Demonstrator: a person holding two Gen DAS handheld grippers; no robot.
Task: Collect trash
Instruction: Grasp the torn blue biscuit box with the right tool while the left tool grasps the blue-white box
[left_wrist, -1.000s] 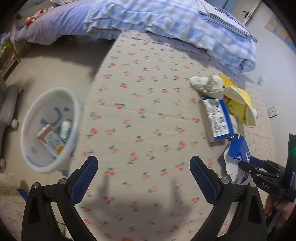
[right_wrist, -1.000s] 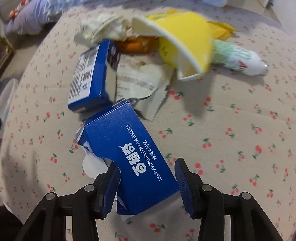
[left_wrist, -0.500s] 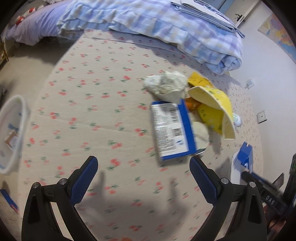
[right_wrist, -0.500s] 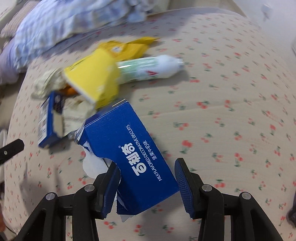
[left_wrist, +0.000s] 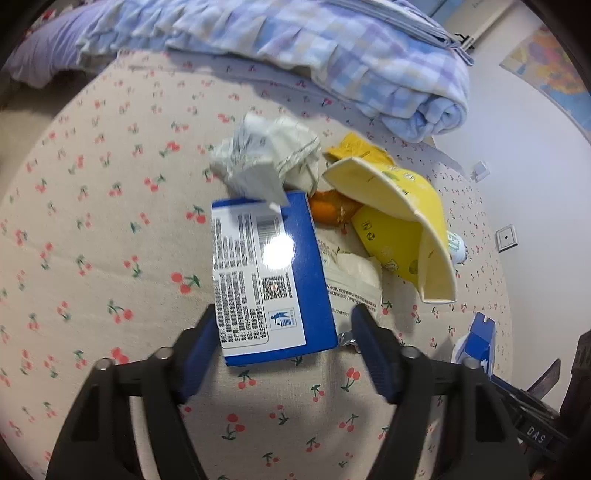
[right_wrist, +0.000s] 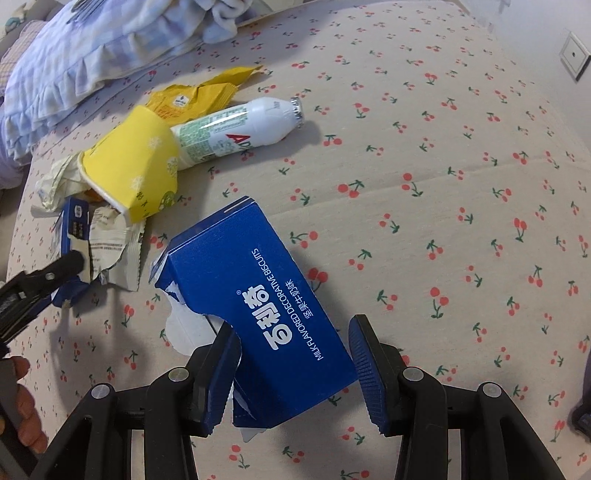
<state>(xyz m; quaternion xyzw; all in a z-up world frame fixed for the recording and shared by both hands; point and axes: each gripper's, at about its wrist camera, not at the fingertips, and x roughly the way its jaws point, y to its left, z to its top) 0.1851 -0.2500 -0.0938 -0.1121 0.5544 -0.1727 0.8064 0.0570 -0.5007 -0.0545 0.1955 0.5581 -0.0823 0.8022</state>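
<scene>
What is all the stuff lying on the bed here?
Biscuit box: one, blue, between the right jaws.
Label box: one, blue and white, between the left jaws.
Paper cup: one, yellow, on its side.
Bottle: one, white and green, lying behind the cup.
Wrapper: one, yellow, behind the bottle.
Crumpled paper: one, pale, beyond the label box.
Blanket: one, blue checked, at the back.
Sheet: cherry print.
Left gripper: open.
Right gripper: shut on the biscuit box.

Torn blue biscuit box (right_wrist: 258, 295) held aloft; second box (left_wrist: 266, 277) apparently lying flat.
</scene>
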